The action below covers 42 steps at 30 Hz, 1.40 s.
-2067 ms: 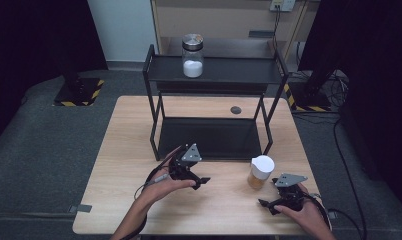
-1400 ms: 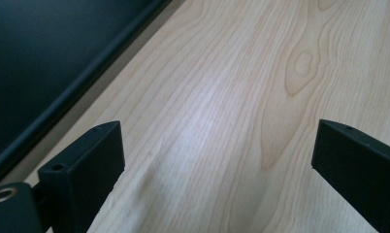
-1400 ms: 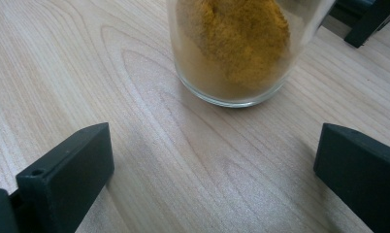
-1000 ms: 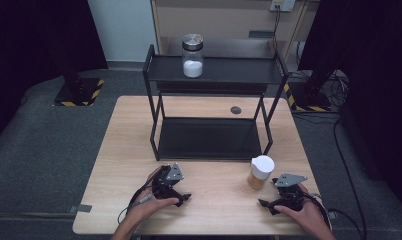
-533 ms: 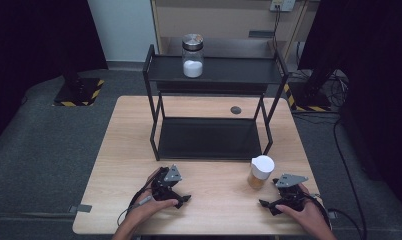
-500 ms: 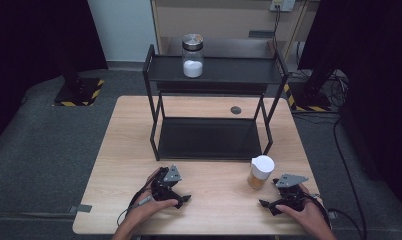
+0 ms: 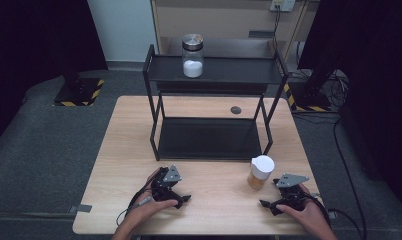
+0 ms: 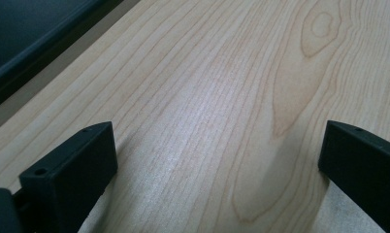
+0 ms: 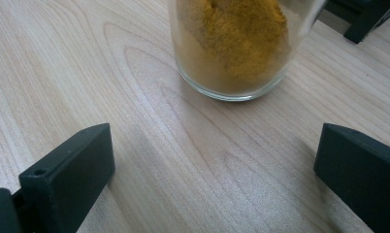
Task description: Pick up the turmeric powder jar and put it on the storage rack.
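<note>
A glass jar of orange powder [image 7: 260, 173] with a white lid stands on the wooden table [image 7: 209, 175] at the front right. In the right gripper view the jar [image 9: 234, 43] is just beyond the tips of my right gripper [image 9: 215, 160], whose jaws stand wide apart with only bare wood between them. From above, the right gripper [image 7: 267, 206] lies low beside the jar. My left gripper [image 7: 181, 201] rests near the front left edge. Its jaws have just been opening; between them the left gripper [image 8: 217, 160] holds nothing. A jar of white powder [image 7: 192, 56] sits on the rack's top shelf.
A black two-tier rack [image 7: 214, 75] stands mid-table, its lower shelf [image 7: 209, 137] bare. A small dark round spot [image 7: 235, 110] marks the table behind it. Cables trail off the front edge from both grippers.
The left gripper has drawn back from the rack's front to the table's near edge and settled low. The right gripper and both jars have stayed put.
</note>
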Each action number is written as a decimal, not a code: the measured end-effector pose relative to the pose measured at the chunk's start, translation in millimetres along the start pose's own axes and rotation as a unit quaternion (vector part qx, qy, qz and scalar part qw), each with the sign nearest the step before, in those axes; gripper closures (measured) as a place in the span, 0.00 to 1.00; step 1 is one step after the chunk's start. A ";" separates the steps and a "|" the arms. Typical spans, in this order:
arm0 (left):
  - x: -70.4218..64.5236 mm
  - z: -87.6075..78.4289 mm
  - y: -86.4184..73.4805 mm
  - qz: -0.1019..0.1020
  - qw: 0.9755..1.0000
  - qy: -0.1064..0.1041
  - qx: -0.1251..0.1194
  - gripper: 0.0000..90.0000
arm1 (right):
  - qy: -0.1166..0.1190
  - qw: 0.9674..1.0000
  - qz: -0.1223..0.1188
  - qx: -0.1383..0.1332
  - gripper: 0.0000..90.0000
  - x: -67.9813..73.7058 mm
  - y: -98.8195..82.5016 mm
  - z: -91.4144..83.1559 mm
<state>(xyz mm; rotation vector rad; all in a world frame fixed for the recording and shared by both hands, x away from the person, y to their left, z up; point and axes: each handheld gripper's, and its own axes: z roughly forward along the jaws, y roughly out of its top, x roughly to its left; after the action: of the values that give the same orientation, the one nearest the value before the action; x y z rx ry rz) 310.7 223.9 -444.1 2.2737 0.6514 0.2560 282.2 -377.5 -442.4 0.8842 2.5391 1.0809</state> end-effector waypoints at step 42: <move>0.0 0.0 -0.1 0.000 1.000 0.000 0.000 0.00 | -0.001 0.998 0.029 -0.063 0.05 -12.1 6.5 -16.6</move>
<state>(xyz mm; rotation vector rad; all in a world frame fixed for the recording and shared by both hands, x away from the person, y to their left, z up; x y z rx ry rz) 310.7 223.9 -444.1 2.2731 0.6521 0.2550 287.2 -390.9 -426.3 0.9292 2.4262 1.2400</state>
